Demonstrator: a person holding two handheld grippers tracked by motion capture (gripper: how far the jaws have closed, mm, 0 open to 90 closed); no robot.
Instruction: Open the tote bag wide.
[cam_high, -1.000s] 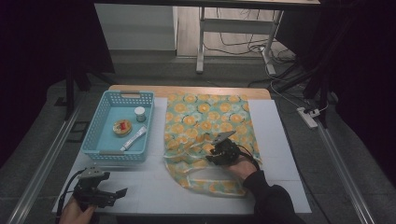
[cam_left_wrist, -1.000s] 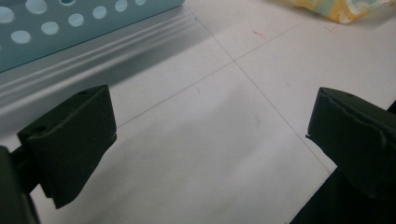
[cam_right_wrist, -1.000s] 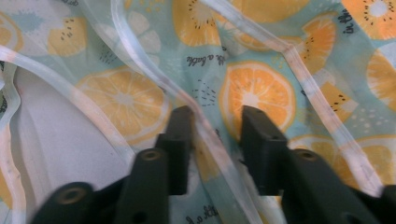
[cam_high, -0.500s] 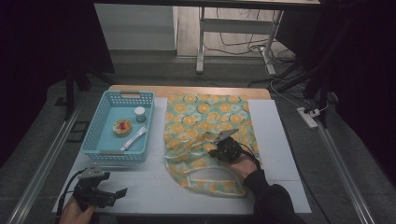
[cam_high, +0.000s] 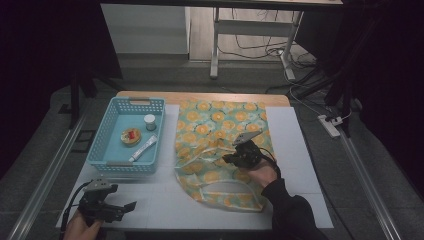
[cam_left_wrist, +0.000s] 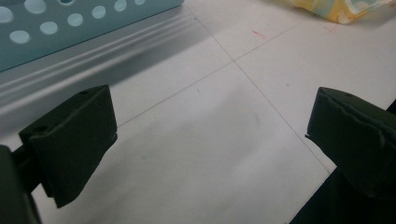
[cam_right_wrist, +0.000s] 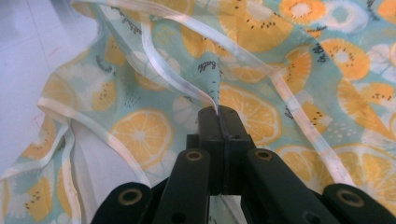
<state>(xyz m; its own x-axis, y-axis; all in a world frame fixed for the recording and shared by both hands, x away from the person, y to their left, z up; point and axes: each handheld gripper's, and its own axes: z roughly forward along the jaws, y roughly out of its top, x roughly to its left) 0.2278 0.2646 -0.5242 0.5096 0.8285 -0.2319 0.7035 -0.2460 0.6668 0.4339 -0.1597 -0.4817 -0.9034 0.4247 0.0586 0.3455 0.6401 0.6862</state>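
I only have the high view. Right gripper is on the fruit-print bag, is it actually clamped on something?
Observer: Yes. The right gripper is shut on the pale strap of the fruit-print bag, lifting it into a ridge.
Operator: Left gripper holding anything?
Observer: No. The left gripper is open, its fingers wide apart over bare white table.
Operator: What's near it?
Observer: The blue basket wall, just beyond the fingers.

– What's the teal orange-print cloth bag (cam_right_wrist: 299, 70) like?
– Thin, matt woven fabric with glossy pale ribbon trim (cam_right_wrist: 163, 65).
– And the light blue perforated basket (cam_high: 107, 131)?
– Smooth plastic, on a matt white worktop (cam_left_wrist: 219, 140). The black gripper pads (cam_left_wrist: 74, 135) look rubbery.
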